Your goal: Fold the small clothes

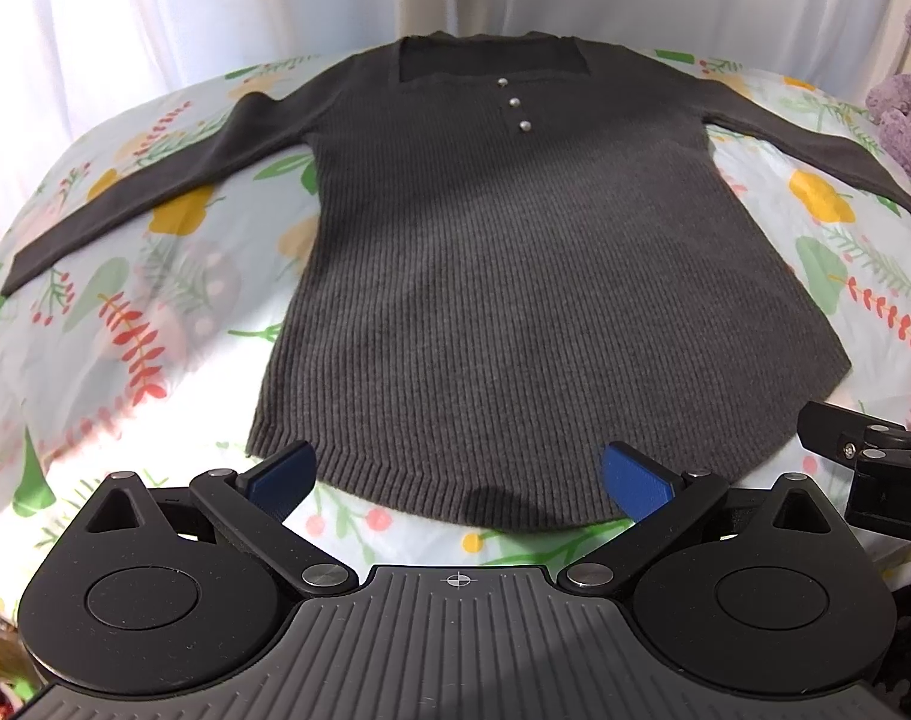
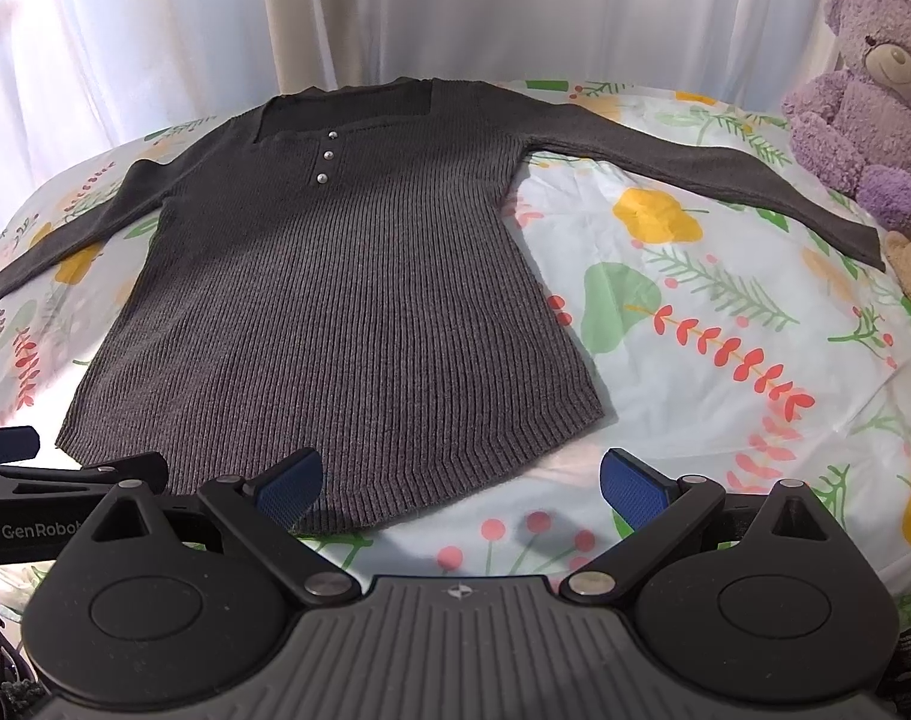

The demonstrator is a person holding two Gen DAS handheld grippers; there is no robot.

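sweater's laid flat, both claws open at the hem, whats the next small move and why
Probably reach the left claw toward the left sleeve to fold it across the body. The gray ribbed sweater lies flat with both sleeves spread, and the right claw is also open and holds nothing.

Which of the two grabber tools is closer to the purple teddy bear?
The right one. The teddy bear sits at the far right; the right gripper hangs over the sweater's near right hem corner, while the left gripper hangs over the hem's middle, farther left.
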